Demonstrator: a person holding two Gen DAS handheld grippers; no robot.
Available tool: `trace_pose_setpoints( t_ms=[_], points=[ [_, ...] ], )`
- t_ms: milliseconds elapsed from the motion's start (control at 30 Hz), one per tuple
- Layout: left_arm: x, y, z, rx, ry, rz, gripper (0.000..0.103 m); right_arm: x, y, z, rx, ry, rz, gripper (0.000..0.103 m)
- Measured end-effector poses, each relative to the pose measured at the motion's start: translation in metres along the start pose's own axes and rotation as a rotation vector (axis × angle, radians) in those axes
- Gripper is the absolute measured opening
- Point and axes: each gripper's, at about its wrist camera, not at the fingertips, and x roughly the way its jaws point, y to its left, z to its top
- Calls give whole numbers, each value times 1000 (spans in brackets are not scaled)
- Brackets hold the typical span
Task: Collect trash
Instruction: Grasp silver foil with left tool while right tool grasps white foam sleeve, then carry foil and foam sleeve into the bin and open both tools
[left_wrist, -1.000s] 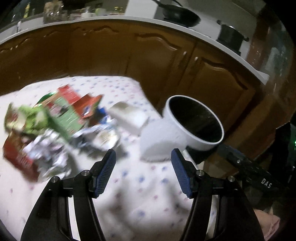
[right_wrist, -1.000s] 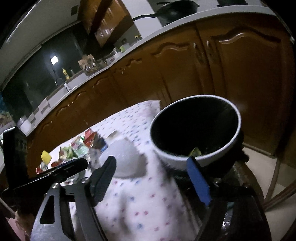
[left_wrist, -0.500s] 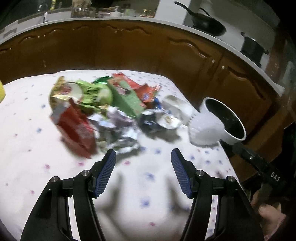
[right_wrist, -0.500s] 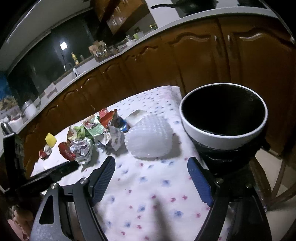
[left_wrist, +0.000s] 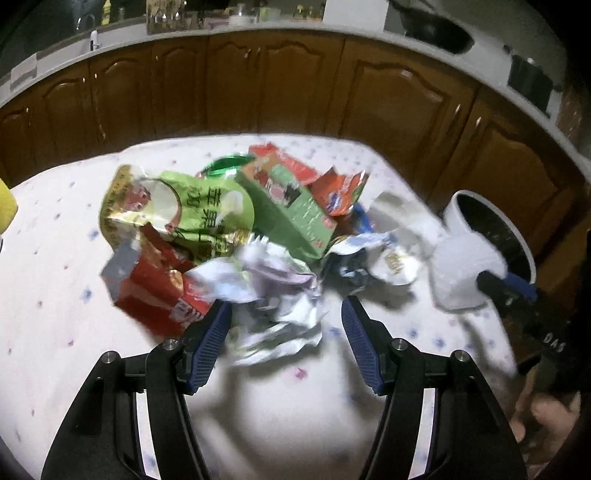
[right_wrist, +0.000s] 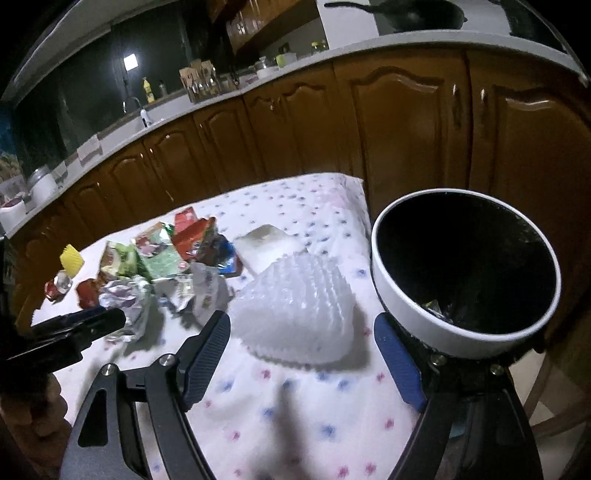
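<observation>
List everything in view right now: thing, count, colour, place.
trash bin: 1, white rim with dark inside, off the table's right edge; some scraps at its bottom
foam net sleeve: 1, white, on the tablecloth beside the bin
crumpled foil wrapper: 1, silver, front of the pile
snack bags: several, green and red, heaped mid-table
flat white packet: 1, behind the foam net
yellow object: 1, left end of the table; too blurred to name
tablecloth: 1, white with blue and pink dots
cabinets: brown wood, behind the table
frying pan: 1, black, on the counter
left gripper: open, at the foil wrapper
right gripper: open, at the foam net
</observation>
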Motion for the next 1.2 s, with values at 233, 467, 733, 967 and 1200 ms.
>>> trace_pose_setpoints(
  t_ms=[233, 467, 733, 967, 1200],
  points=[
    [3, -2, -5, 22, -9, -9, 27, 2, -8, -6, 29, 21, 12, 11],
    [-26, -7, -13, 6, -35, -109, 19, -31, -5, -11, 48, -19, 74, 11],
    [-57, -38, -8, 44, -83, -205, 19, -63, -22, -9, 92, -71, 67, 11],
    [-74, -69, 2, 98, -115, -275, 19, -80, -46, -5, 129, -107, 20, 11],
    [-74, -110, 9, 180, -111, -332, 19, -90, -74, -3, 174, -117, -22, 11]
  ],
)
